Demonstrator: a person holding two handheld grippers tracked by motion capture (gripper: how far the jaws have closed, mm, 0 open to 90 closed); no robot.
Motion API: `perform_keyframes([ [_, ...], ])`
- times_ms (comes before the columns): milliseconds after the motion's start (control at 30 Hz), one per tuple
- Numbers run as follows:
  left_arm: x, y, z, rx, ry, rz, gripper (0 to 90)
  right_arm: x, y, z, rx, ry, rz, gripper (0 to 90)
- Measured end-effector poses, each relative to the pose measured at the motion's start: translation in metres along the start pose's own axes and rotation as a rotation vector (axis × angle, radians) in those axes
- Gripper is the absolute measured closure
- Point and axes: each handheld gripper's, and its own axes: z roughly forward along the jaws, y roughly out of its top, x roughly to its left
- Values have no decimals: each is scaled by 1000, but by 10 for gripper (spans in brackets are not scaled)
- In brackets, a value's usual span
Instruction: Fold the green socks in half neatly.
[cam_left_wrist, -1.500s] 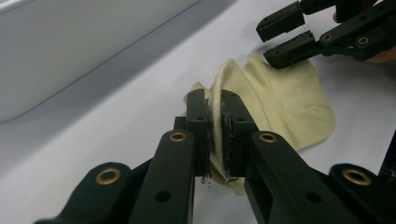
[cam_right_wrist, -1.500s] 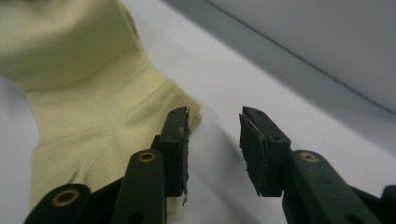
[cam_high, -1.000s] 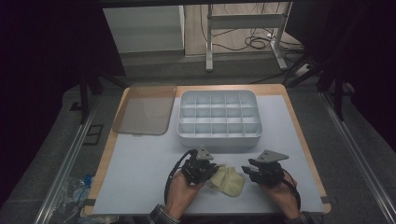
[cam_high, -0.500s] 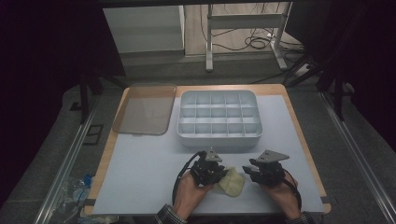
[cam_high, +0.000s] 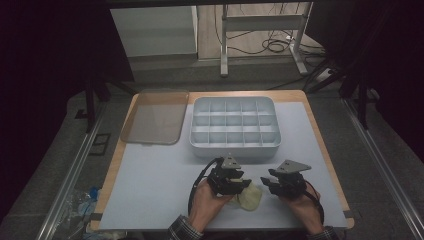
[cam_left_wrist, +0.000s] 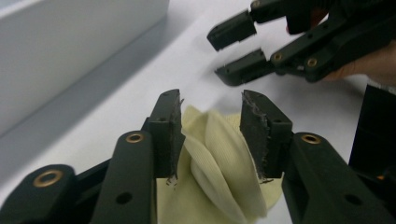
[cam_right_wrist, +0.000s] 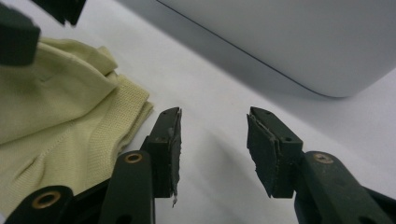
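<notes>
Pale yellow cloth let go near the front edge of the worktop, compartment box not yet loaded

The left gripper (cam_left_wrist: 210, 133) is seen with its jaws just opened, a fold of the pale yellow cloth (cam_left_wrist: 219, 177) standing between the pads but not pressed. The right gripper (cam_right_wrist: 212, 149) is held just beside the cloth, jaws parted and nothing between them. The cloth is lying bunched on the worktop (cam_high: 150, 190), in front of the grey compartment box (cam_high: 235, 130), whose cells look empty. The clear lid (cam_high: 155, 117) is set aside at the back left. Tidying and stowing are judged as left to do.
</notes>
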Motion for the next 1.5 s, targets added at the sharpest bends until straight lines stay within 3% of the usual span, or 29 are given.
perform_keyframes([
  [200,2,5,-6,-26,42,17,499,-1,-1,-1,2,-2,2,546],
  [300,7,4,-11,-34,79,15,418,-2,-1,-1,0,-3,-1,542],
  [467,24,-6,-18,-35,162,-23,323,-2,0,-2,0,-3,-1,537],
  [633,30,-18,-18,-26,189,-41,284,-1,0,-1,1,0,-1,533],
  [900,33,-42,-10,-4,162,-60,185,-2,-2,-1,0,0,2,526],
  [1167,23,-40,-3,-4,137,-39,112,-3,-2,-2,1,-2,9,505],
  [1333,10,-36,9,-1,88,-4,89,-4,-2,-2,-2,1,14,479],
  [1500,4,-35,19,12,67,8,82,-3,-3,-1,-1,2,17,477],
])
